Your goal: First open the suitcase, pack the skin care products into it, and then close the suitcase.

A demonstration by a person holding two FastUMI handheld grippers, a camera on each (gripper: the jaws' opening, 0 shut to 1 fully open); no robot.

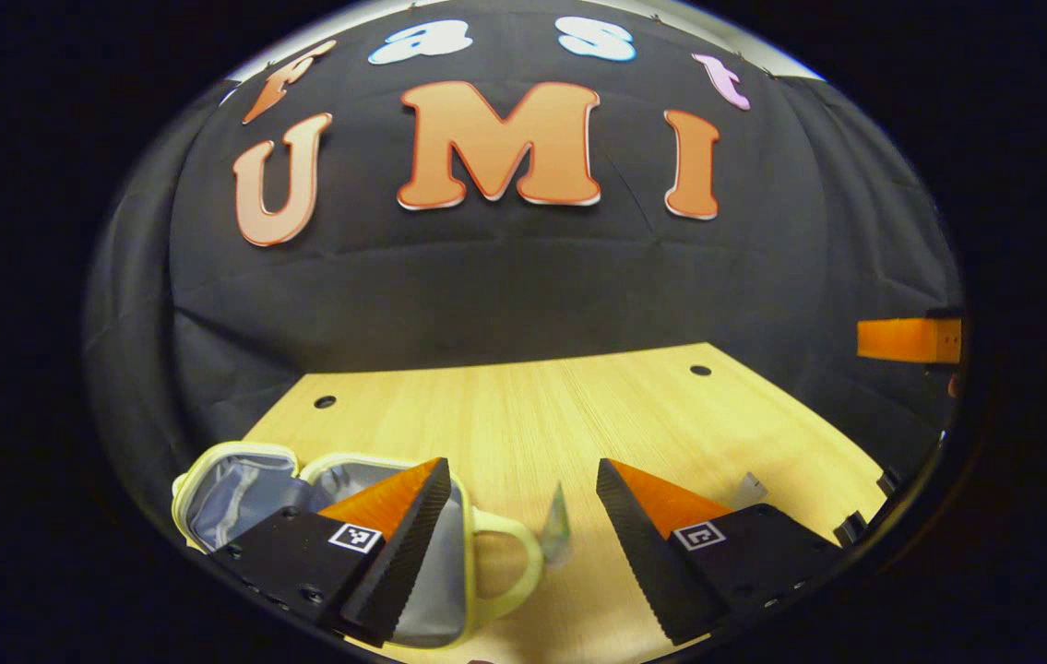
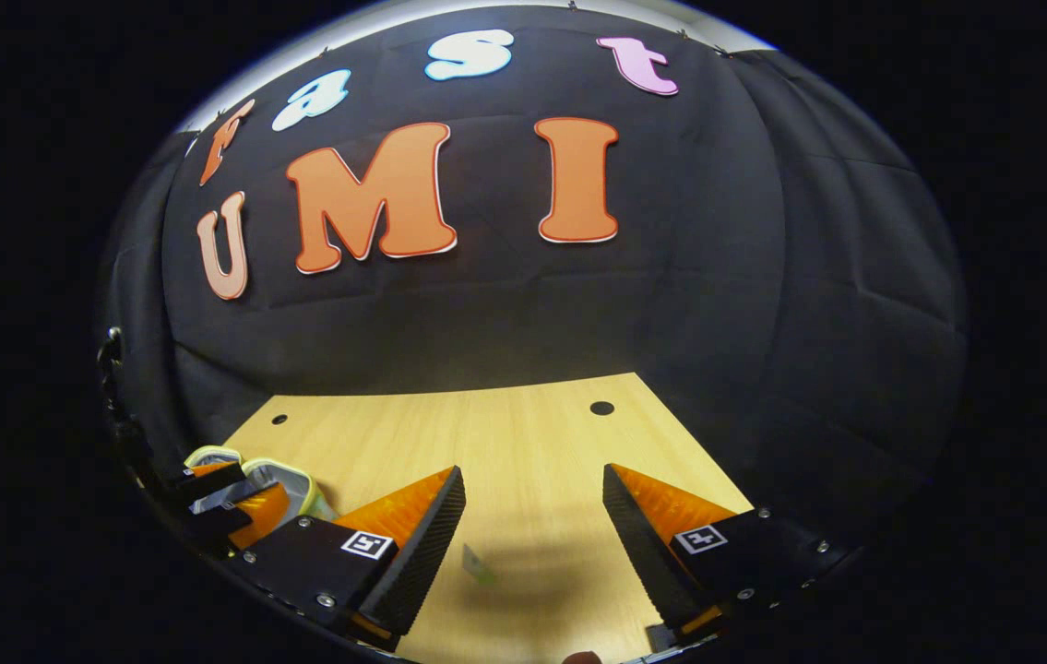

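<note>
A wooden table (image 1: 523, 406) runs back to the black cloth wall (image 1: 505, 286), with small round holes (image 1: 325, 402) near its far edge. On the table's near left part, in the left gripper view, a small suitcase (image 1: 255, 489) lies open, showing a grey lining, a pale yellow-green rim and a looped handle (image 1: 514, 553) that points toward the table's middle. The left gripper (image 1: 523, 526) hangs over the table's near edge with its fingers spread wide and nothing between them; its left finger (image 1: 394, 526) overlaps the suitcase. Just beside the handle, between the fingers, a small pale sachet (image 1: 558, 535) stands on the table. In the right gripper view, the right gripper (image 2: 532, 535) is also spread apart and empty above the table (image 2: 523, 433), with a small greenish packet (image 2: 477, 564) on the wood between its fingers and the suitcase (image 2: 288, 480) at the table's left.
</note>
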